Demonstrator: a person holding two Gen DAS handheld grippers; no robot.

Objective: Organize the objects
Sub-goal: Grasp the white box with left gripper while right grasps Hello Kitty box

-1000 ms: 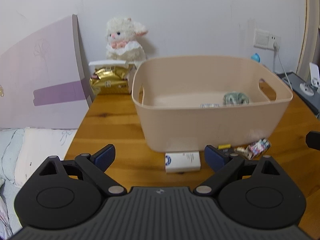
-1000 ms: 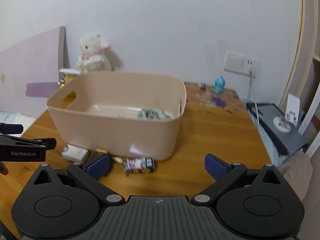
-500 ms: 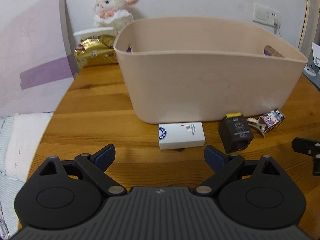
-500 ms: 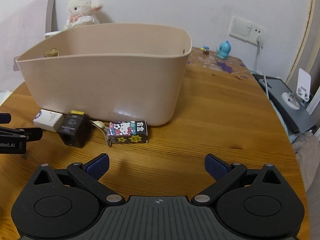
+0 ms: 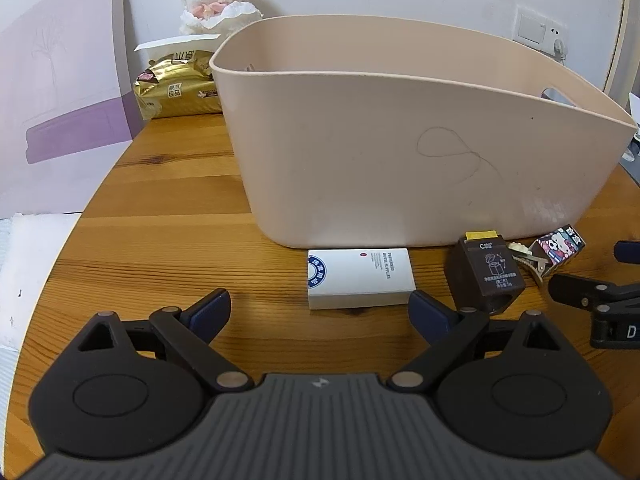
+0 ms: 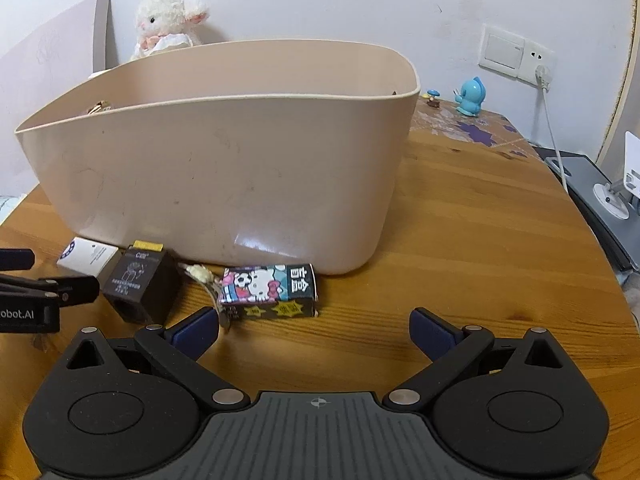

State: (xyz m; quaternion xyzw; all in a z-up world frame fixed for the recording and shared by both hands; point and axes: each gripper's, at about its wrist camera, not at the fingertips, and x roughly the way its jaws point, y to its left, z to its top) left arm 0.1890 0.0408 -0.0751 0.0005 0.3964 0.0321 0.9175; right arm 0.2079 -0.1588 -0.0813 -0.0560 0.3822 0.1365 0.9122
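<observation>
A beige plastic bin (image 5: 400,152) stands on the wooden table; it also shows in the right wrist view (image 6: 224,168). In front of it lie a white box (image 5: 360,278), a dark brown box (image 5: 486,276), a small hair clip (image 5: 528,258) and a cartoon-printed box (image 5: 558,246). My left gripper (image 5: 320,308) is open and empty, low over the table just before the white box. My right gripper (image 6: 314,328) is open and empty, just before the cartoon-printed box (image 6: 270,290). The brown box (image 6: 140,284) and white box (image 6: 88,256) lie to its left.
A plush lamb (image 5: 220,0) and a gold packet (image 5: 180,84) sit behind the bin on the left, beside a lilac board (image 5: 60,92). A blue figurine (image 6: 472,96), a wall socket with cable (image 6: 540,68) and a grey device (image 6: 600,196) are at the right.
Both grippers have dropped low and moved closer to the items in front of the bin; the bin's inside is no longer visible. Both stay open.
</observation>
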